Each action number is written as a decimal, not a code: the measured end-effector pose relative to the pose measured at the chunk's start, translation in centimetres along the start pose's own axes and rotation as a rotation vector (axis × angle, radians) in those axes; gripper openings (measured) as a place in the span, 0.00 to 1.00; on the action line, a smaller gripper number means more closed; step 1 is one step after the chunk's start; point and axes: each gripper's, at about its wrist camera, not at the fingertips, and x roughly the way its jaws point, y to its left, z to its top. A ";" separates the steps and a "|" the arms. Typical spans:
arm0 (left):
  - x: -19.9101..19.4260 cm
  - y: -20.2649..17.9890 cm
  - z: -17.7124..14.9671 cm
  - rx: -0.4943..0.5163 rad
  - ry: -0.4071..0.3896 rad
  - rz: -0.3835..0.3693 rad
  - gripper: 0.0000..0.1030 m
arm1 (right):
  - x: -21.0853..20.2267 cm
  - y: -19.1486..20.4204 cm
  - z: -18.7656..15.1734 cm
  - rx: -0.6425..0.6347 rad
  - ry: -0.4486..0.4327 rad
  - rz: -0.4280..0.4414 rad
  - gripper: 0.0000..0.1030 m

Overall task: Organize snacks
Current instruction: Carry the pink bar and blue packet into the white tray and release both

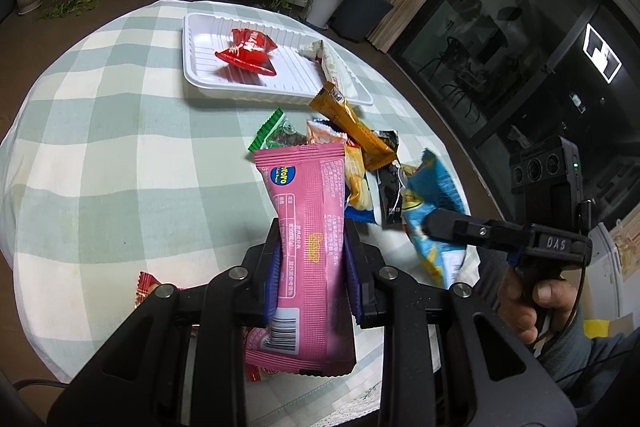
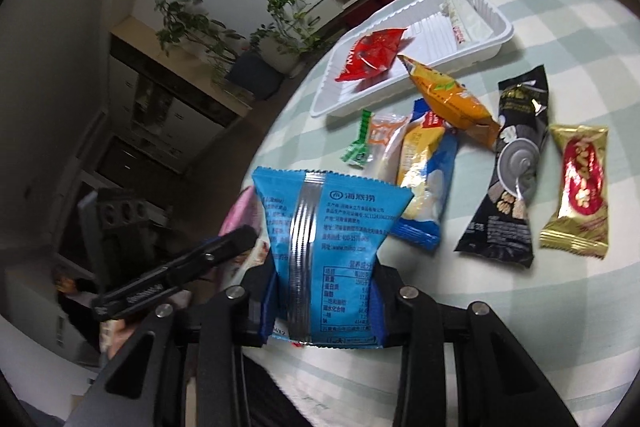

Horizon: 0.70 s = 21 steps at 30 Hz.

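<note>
My left gripper [image 1: 312,251] is shut on a pink snack packet [image 1: 310,227] and holds it above the checked tablecloth. My right gripper [image 2: 326,279] is shut on a blue snack packet [image 2: 324,227]; it also shows in the left wrist view [image 1: 430,211]. A white tray [image 1: 192,67] at the far side holds a red packet [image 1: 246,53] and a white stick packet [image 1: 330,61]. In the right wrist view the tray [image 2: 506,33] holds the same red packet [image 2: 370,55].
A loose pile lies between grippers and tray: an orange packet [image 2: 452,99], a black packet [image 2: 512,167], a gold-red candy [image 2: 580,187], a blue-yellow packet [image 2: 424,171], a green one [image 2: 360,143]. The table edge drops off at the right [image 1: 460,163]. Plants and a cabinet stand beyond.
</note>
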 end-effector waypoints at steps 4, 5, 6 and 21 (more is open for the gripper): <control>-0.1 0.3 0.6 -0.004 -0.008 -0.001 0.24 | -0.8 -0.4 0.8 0.009 -0.016 0.006 0.37; -0.1 0.4 0.9 -0.008 -0.011 -0.002 0.24 | -1.1 -0.5 1.1 0.008 -0.024 0.004 0.37; -0.2 0.7 1.3 -0.012 -0.015 -0.003 0.24 | -1.5 -0.5 1.5 0.006 -0.034 -0.002 0.37; 2.6 3.8 17.1 0.032 -0.069 0.105 0.24 | -4.7 0.0 19.2 -0.143 -0.237 -0.306 0.36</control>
